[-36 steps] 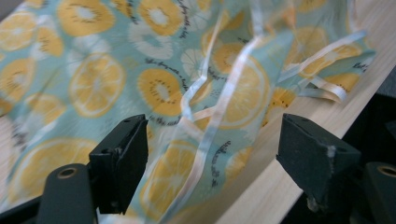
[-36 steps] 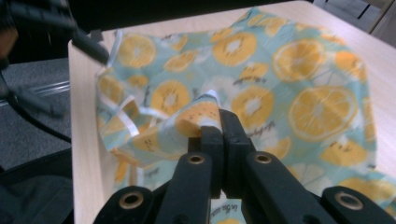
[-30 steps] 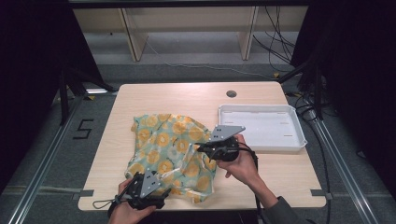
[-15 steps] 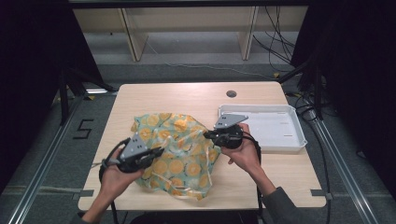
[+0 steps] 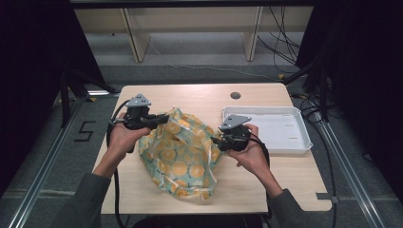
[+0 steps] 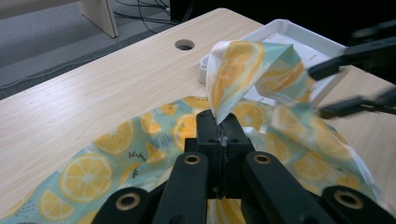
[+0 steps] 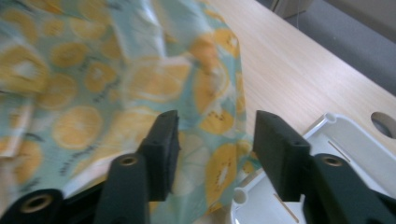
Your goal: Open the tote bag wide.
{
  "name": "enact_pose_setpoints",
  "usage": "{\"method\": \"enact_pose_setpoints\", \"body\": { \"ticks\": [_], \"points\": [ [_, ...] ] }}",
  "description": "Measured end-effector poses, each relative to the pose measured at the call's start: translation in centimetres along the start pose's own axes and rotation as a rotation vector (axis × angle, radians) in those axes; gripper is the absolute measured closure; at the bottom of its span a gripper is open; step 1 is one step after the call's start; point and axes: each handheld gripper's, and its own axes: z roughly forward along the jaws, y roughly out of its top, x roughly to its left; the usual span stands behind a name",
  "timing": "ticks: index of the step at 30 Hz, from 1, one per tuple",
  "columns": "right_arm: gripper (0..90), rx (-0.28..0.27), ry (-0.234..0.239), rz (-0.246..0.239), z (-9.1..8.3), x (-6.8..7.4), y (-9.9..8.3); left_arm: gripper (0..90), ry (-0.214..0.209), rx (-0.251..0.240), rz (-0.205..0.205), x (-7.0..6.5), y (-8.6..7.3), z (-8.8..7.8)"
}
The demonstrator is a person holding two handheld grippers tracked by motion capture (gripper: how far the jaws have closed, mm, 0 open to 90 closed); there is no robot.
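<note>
table (image 5: 266, 190) under both tools | lemon-print cloth (image 5: 183, 159) lifted between them | left gripper (image 6: 219, 135) clenched on its corner | right gripper (image 7: 212, 144) jaws just opening, cloth loose between | risk: one-sided pull slides cloth off

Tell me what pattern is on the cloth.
Yellow lemon slices on pale teal cloth, clearest in the left gripper view.
</note>
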Motion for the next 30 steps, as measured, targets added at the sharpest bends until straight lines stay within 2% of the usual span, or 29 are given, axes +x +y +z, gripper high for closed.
{"method": "enact_pose_setpoints", "body": {
  "ticks": [1, 2, 4, 5, 7, 9, 12, 13, 14, 16, 17, 19, 20, 21, 22, 23, 24, 26, 27, 28, 29, 30],
  "points": [
    [48.4, -0.028, 0.003, 0.01, -0.9, 0.5, 0.3, 88.9, 0.001, 0.002, -0.006, 0.2, 0.3, 0.2],
    [47.3, -0.06, 0.003, -0.004, -1.5, 1.0, 0.5, 88.9, 0.01, 0.005, -0.006, 0.3, 0.5, 0.4],
    [46.3, -0.083, 0.017, -0.035, -2.5, 2.0, 1.0, 88.9, 0.01, 0.005, -0.021, 0.6, 1.0, 0.8],
    [45.6, -0.091, 0.01, -0.031, -2.8, 2.6, 1.2, 88.9, 0.017, 0.016, -0.011, 0.7, 1.2, 0.9],
    [45.2, -0.096, 0.031, -0.07, -2.8, 3.6, 1.5, 88.9, 0.02, 0.024, -0.009, 0.7, 1.6, 1.2],
    [44.8, -0.1, 0.03, -0.087, -2.3, 4.6, 1.5, 88.9, 0.02, 0.018, -0.014, 0.7, 1.9, 1.5],
    [43.6, -0.062, 0.013, -0.119, -0.6, 5.8, 1.3, 88.8, 0.018, 0.024, -0.016, 0.9, 2.3, 1.8],
    [42.9, -0.041, 0.013, -0.139, 0.4, 5.8, 1.1, 88.8, 0.025, 0.006, -0.033, 0.8, 2.3, 1.9],
    [41.4, -0.026, 0.008, -0.139, 1.1, 5.7, 1.0, 88.8, 0.024, 0.018, -0.028, 0.9, 2.4, 1.8],
    [38.1, 0.032, -0.037, -0.097, 2.6, 5.5, 0.6, 88.8, 0.026, 0.016, -0.03, 1.0, 2.5, 1.8],
    [36.8, 0.061, -0.059, -0.131, 3.4, 5.2, 0.4, 88.8, 0.025, 0.016, -0.031, 1.1, 2.5, 1.8],
    [35.2, 0.103, -0.081, -0.139, 4.8, 4.9, -0.1, 88.7, 0.031, 0.017, -0.035, 1.3, 2.4, 1.8],
    [35.6, 0.135, -0.081, -0.096, 5.2, 5.1, -0.4, 88.7, 0.03, 0.016, -0.034, 1.4, 2.4, 1.8],
    [35.9, 0.139, -0.068, -0.155, 5.9, 4.8, -0.5, 88.6, 0.029, 0.016, -0.041, 1.5, 2.4, 1.9],
    [37.9, 0.154, -0.074, -0.157, 6.2, 5.0, -0.7, 88.6, 0.026, 0.018, -0.041, 1.6, 2.4, 1.8],
    [42.1, 0.169, -0.081, -0.133, 6.5, 5.3, -1.0, 88.6, 0.03, 0.015, -0.045, 1.7, 2.3, 1.9],
    [47.3, 0.159, -0.068, -0.214, 6.9, 4.9, -0.9, 88.5, 0.035, 0.004, -0.057, 1.7, 2.3, 2.0],
    [60.0, 0.185, -0.097, -0.211, 7.2, 5.2, -1.0, 88.3, 0.035, 0.017, -0.051, 2.1, 2.2, 2.0],
    [70.8, 0.189, -0.099, -0.224, 7.4, 5.0, -1.0, 88.1, 0.036, 0.017, -0.051, 2.2, 2.1, 2.0],
    [78.1, 0.171, -0.091, -0.245, 7.4, 4.7, -0.9, 87.9, 0.049, 0.011, -0.058, 2.3, 1.9, 2.1],
    [83.2, 0.162, -0.087, -0.203, 7.3, 4.6, -0.8, 87.4, 0.057, 0.026, -0.044, 2.6, 1.7, 2.1],
    [86.2, 0.142, -0.059, -0.217, 7.2, 4.1, -0.5, 86.0, 0.063, 0.04, -0.038, 2.8, 1.4, 2.1]
  ]
}}
